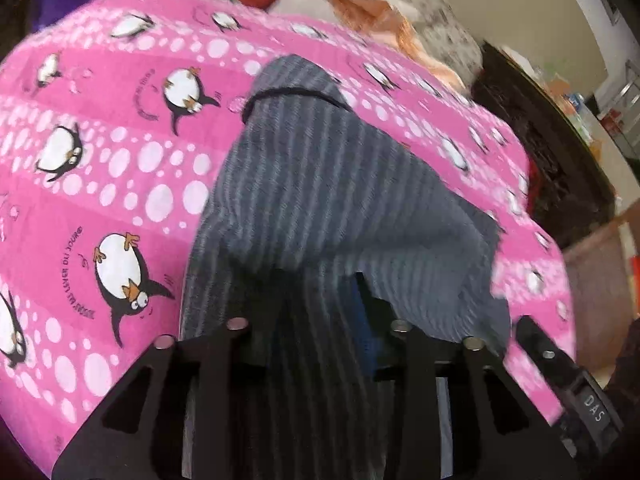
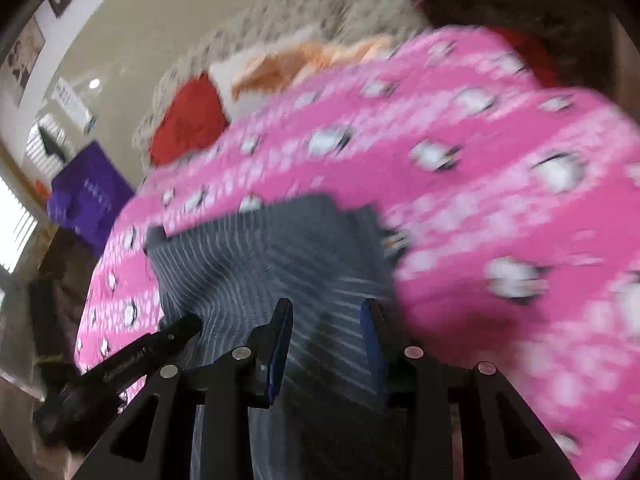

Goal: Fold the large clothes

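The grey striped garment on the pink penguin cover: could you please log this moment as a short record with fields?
garment: grey striped fabric garment, rumpled, partly lifted
surface: pink penguin-print cover
left gripper: fabric draped over and between its fingers; closure hidden
right gripper: fingers apart, striped fabric between them
background: red cloth, orange cloth, purple item
image quality: right wrist view blurred

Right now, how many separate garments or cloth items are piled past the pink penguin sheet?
3: a red cloth, an orange garment right of it, and a purple one at the left edge. More may be hidden.
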Motion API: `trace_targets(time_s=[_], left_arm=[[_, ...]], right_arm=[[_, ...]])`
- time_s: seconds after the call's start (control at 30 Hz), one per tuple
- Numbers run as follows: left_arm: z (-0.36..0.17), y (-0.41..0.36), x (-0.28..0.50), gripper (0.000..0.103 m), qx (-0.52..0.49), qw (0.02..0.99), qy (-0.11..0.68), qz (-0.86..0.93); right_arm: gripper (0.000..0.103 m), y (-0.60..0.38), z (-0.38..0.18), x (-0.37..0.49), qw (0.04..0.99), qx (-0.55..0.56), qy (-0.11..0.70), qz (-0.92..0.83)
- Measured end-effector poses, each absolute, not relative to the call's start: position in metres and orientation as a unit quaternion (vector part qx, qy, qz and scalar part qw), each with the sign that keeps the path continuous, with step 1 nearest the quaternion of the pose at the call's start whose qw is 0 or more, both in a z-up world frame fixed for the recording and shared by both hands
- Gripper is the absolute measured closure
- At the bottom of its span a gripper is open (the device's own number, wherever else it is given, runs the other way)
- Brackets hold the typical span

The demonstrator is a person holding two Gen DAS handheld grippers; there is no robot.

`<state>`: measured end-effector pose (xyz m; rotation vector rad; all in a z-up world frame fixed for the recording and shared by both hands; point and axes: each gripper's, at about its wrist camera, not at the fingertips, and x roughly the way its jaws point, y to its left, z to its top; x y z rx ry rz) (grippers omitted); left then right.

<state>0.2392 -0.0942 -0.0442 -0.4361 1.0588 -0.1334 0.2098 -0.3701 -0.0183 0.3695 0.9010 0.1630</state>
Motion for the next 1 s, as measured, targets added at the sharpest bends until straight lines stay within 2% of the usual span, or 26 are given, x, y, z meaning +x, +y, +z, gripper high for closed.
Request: trace_targets(time_s=[0.03, 0.07, 0.1, 0.13, 0.17, 0.23, 0.33, 0.43, 0.57, 0.67, 0.9, 0.93, 1.0], left_arm=[[-0.036, -0.090, 0.236, 0.067, -0.205, 0.834, 0.507, -0.075], [-0.023, -0.084, 0.228, 0.060, -0.204, 0.836, 0.500, -0.096], [-0.013, -0.078, 0.219, 0.046, -0.196, 0.845, 0.487, -0.105], [-0.006, -0.073, 0.211, 0.037, -0.187, 0.854, 0.473, -0.108], [0.000, -0.067, 0.201, 0.025, -0.176, 0.867, 0.454, -0.108], [0.001, -0.056, 0.182, 0.022, -0.152, 0.885, 0.428, -0.105], [-0.030, -0.045, 0.171, 0.022, -0.159, 0.867, 0.460, -0.110], [-0.060, -0.038, 0.164, 0.021, -0.206, 0.845, 0.477, -0.124], [-0.064, -0.045, 0.153, 0.017, -0.200, 0.856, 0.457, -0.136], [-0.059, -0.054, 0.155, 0.017, -0.167, 0.859, 0.462, -0.147], [-0.060, -0.068, 0.163, 0.017, -0.131, 0.863, 0.464, -0.153], [-0.063, -0.065, 0.163, 0.017, -0.145, 0.860, 0.465, -0.152], [-0.067, -0.060, 0.162, 0.017, -0.163, 0.858, 0.461, -0.156]], right_arm=[[0.058, -0.379, -0.005, 0.197, 0.889, 0.168, 0.418, 0.079], [0.043, -0.385, 0.002, 0.187, 0.895, 0.160, 0.409, 0.084], [0.033, -0.392, 0.009, 0.175, 0.901, 0.147, 0.399, 0.087], [0.021, -0.401, 0.016, 0.161, 0.911, 0.134, 0.381, 0.089], [0.019, -0.406, 0.018, 0.151, 0.916, 0.129, 0.368, 0.091], [0.019, -0.417, 0.017, 0.138, 0.918, 0.134, 0.361, 0.100], [0.019, -0.427, -0.002, 0.140, 0.892, 0.189, 0.390, 0.130], [0.019, -0.419, -0.033, 0.153, 0.852, 0.237, 0.432, 0.176], [0.019, -0.403, -0.059, 0.167, 0.832, 0.249, 0.447, 0.215], [0.019, -0.397, -0.085, 0.182, 0.808, 0.250, 0.486, 0.221], [0.018, -0.394, -0.093, 0.209, 0.787, 0.292, 0.472, 0.269], [0.019, -0.392, -0.092, 0.212, 0.791, 0.287, 0.468, 0.271], [0.033, -0.385, -0.088, 0.213, 0.810, 0.252, 0.458, 0.268]])
